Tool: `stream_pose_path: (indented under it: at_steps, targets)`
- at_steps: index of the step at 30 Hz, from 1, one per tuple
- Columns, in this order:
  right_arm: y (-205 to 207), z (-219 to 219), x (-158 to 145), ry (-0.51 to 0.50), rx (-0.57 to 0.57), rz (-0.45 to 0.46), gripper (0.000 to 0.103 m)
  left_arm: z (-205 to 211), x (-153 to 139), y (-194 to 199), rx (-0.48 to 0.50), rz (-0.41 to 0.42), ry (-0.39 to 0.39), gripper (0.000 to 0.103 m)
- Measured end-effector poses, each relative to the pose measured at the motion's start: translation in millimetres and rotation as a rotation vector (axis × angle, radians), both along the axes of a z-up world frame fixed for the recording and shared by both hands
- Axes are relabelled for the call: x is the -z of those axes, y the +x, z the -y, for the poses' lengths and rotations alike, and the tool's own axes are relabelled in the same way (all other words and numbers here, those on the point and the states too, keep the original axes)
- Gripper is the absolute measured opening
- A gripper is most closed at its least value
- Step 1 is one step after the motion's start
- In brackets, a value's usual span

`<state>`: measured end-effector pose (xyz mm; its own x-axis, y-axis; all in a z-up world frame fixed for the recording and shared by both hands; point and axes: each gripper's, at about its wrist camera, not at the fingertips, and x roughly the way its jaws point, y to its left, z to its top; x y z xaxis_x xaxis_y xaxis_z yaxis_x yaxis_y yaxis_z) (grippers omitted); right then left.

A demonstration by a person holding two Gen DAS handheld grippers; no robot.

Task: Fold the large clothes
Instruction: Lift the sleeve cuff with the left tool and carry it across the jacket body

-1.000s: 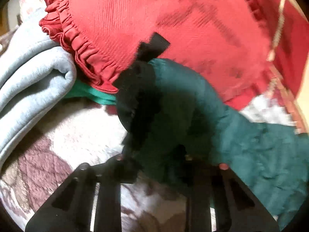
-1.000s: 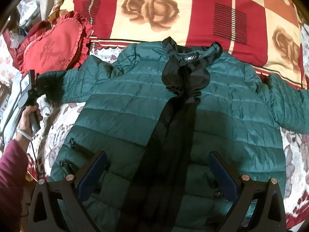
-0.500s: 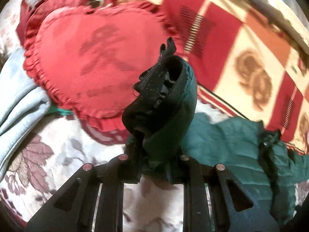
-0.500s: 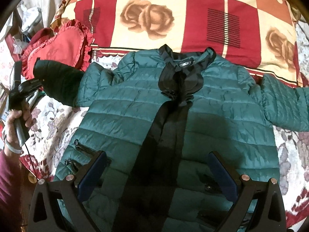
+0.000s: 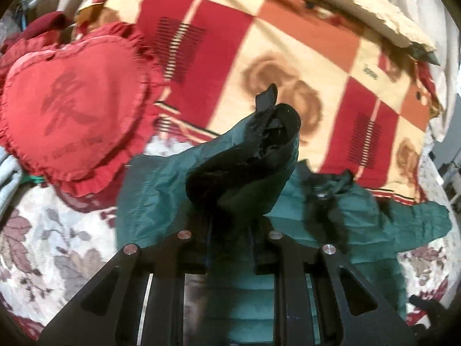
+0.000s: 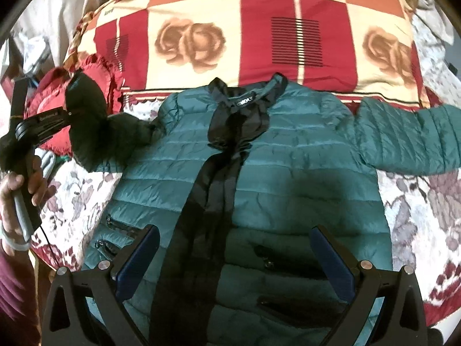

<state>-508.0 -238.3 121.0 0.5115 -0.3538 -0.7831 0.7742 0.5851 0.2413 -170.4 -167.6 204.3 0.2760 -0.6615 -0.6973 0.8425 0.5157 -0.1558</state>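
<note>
A dark green quilted jacket (image 6: 288,173) lies face up on the bed, with a black front strip and black collar (image 6: 239,115). My left gripper (image 5: 230,225) is shut on the cuff of the jacket's left sleeve (image 5: 247,155) and holds it raised above the bed; in the right wrist view that sleeve (image 6: 95,132) is lifted beside the hand-held left gripper (image 6: 66,115). The other sleeve (image 6: 409,138) lies stretched out to the right. My right gripper (image 6: 234,248) is open and empty, above the jacket's lower front.
A red heart-shaped frilled cushion (image 5: 66,115) lies left of the jacket. A red and cream rose-patterned blanket (image 6: 259,37) lies behind the collar. The bedspread (image 6: 426,201) is floral. Folded light-blue cloth (image 5: 5,173) sits at the far left.
My left gripper has lifted the sleeve cuff off the bed and swung it right, toward the jacket's body. The right gripper has stayed open over the jacket, drifting slightly.
</note>
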Motion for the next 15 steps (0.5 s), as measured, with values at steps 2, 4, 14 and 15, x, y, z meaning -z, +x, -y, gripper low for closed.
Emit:
stream_pose_path:
  at_steps: [2, 4, 14, 15]
  targets:
    - [-3.8, -0.3, -1.0, -0.002, 0.001, 0.005, 0.103, 12.2, -1.6, -16.0, 0.027, 0.006, 0.006, 0.018]
    - [-8.2, -0.3, -2.5, -0.006, 0.006, 0.011, 0.103, 25.9, -1.6, -36.1, 0.068, 0.007, 0.009, 0.018]
    - [-36.1, 13.9, 1.9, 0.031, 0.056, 0.049, 0.103, 96.3, 5.5, -138.8, 0.257, -0.035, 0.011, 0.017]
    - [-38.7, 15.0, 2.2, 0.032, 0.058, 0.050, 0.103, 103.7, 9.0, -148.2, 0.275, -0.038, 0.018, 0.017]
